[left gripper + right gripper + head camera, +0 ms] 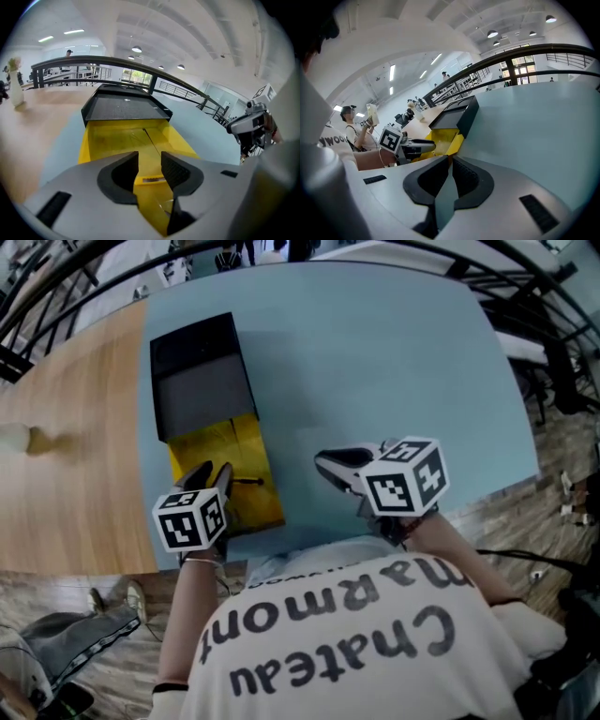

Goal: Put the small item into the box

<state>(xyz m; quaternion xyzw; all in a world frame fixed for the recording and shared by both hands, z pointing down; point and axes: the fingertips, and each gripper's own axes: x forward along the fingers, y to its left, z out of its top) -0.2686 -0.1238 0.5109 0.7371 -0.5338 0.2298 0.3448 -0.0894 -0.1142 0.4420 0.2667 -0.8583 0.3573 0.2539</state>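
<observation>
Left gripper (150, 168), jaws apart, over yellow box (85, 144) (small item (152, 179) barely discernible); right gripper (450, 161) closed, empty.

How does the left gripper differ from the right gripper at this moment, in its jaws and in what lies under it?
The left gripper has its jaws apart; the right gripper has its jaws meeting at the tips. The left gripper hangs over the open yellow box; the right gripper is over the blue mat beside that box. Both grip nothing.
</observation>
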